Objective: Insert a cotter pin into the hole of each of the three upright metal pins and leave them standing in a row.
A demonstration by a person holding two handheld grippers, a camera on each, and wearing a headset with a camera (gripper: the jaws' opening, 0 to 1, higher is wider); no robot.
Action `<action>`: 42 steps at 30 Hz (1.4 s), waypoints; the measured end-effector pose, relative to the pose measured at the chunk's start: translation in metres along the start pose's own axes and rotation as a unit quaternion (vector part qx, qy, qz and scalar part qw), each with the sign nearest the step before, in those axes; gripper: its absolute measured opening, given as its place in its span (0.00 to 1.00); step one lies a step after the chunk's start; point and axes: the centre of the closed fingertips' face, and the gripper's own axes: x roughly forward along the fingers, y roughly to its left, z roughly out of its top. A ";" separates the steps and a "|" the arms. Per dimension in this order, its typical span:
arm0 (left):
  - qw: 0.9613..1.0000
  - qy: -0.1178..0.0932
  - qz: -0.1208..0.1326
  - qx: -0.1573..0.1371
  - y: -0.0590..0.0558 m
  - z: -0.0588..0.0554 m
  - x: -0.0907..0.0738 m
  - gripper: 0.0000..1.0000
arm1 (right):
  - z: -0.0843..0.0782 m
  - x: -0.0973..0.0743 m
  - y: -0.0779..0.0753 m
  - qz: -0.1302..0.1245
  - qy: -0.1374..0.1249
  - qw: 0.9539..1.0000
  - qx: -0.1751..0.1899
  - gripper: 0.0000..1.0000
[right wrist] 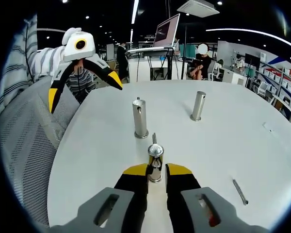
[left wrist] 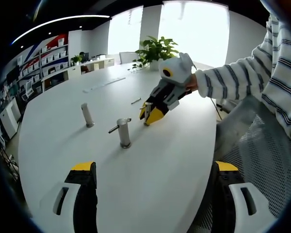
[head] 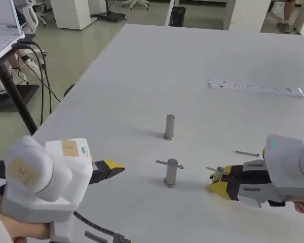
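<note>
Metal pin (right wrist: 155, 153) stands just beside the cottered pin (head: 171, 173), clamped low by your right gripper (right wrist: 156, 171); left gripper (left wrist: 153, 170) hangs released. Expect stiff, slick steel, easily tipped: hold it low.

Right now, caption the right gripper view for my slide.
Right gripper clamps one metal pin; second pin and third pin stand beyond, left gripper open.
</note>
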 end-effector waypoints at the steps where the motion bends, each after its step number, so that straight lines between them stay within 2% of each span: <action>1: 1.000 0.000 0.000 0.000 0.000 0.000 0.000 0.99 | 0.000 0.000 0.000 0.000 0.001 1.000 -0.001 0.09; 5: 1.000 0.001 0.001 -0.004 -0.001 -0.003 -0.001 0.99 | -0.001 0.000 0.003 0.008 0.003 1.000 -0.007 0.05; 9: 1.000 0.000 0.004 -0.007 -0.001 -0.003 -0.001 0.99 | 0.003 -0.004 0.002 0.003 -0.005 1.000 -0.008 0.17; 11: 1.000 -0.001 0.005 -0.007 0.000 -0.003 -0.001 0.99 | 0.006 -0.008 0.003 0.002 -0.010 1.000 -0.007 0.20; 14: 1.000 -0.007 0.011 -0.010 0.002 0.000 -0.001 0.99 | 0.016 -0.021 0.004 -0.016 -0.016 1.000 -0.010 0.26; 17: 0.999 -0.021 0.019 -0.018 0.006 0.005 -0.002 0.99 | 0.035 -0.037 0.008 -0.030 -0.051 0.998 -0.006 0.36; 21: 0.998 -0.037 0.031 -0.028 0.012 0.011 -0.005 0.99 | 0.047 -0.057 0.014 -0.047 -0.059 0.997 -0.006 0.44; 26: 0.997 -0.052 0.037 -0.038 0.016 0.016 -0.010 0.99 | 0.052 -0.071 0.019 -0.066 -0.066 0.996 0.016 0.48; 27: 0.996 -0.062 0.042 -0.048 0.019 0.018 -0.012 0.99 | 0.052 -0.073 0.021 -0.071 -0.072 0.994 0.033 0.49; 29: 0.994 -0.073 0.050 -0.061 0.024 0.018 -0.016 0.99 | 0.051 -0.075 0.024 -0.079 -0.072 0.993 0.042 0.56; 30: 0.994 -0.076 0.052 -0.065 0.026 0.018 -0.017 0.99 | 0.049 -0.074 0.024 -0.087 -0.069 0.992 0.057 0.62; 31: 0.993 -0.080 0.056 -0.067 0.027 0.019 -0.019 0.99 | 0.047 -0.075 0.023 -0.092 -0.068 0.991 0.066 0.72; 33: 0.992 -0.085 0.063 -0.073 0.032 0.020 -0.023 0.99 | 0.042 -0.074 0.026 -0.094 -0.059 0.991 0.076 0.82; 35: 0.991 -0.089 0.068 -0.078 0.036 0.021 -0.027 0.99 | 0.037 -0.075 0.025 -0.105 -0.051 0.989 0.091 0.85; 37: 0.990 -0.091 0.072 -0.079 0.039 0.021 -0.029 0.99 | 0.034 -0.075 0.026 -0.104 -0.043 0.989 0.096 0.87; 39: 0.989 -0.093 0.078 -0.084 0.044 0.019 -0.032 0.99 | 0.032 -0.075 0.027 -0.105 -0.046 0.987 0.115 0.91; 41: 0.988 -0.094 0.082 -0.093 0.049 0.017 -0.034 0.99 | 0.032 -0.075 0.025 -0.116 -0.058 0.982 0.140 0.94; 42: 0.988 -0.094 0.083 -0.095 0.052 0.016 -0.034 0.99 | 0.029 -0.077 0.021 -0.133 -0.055 0.978 0.154 0.98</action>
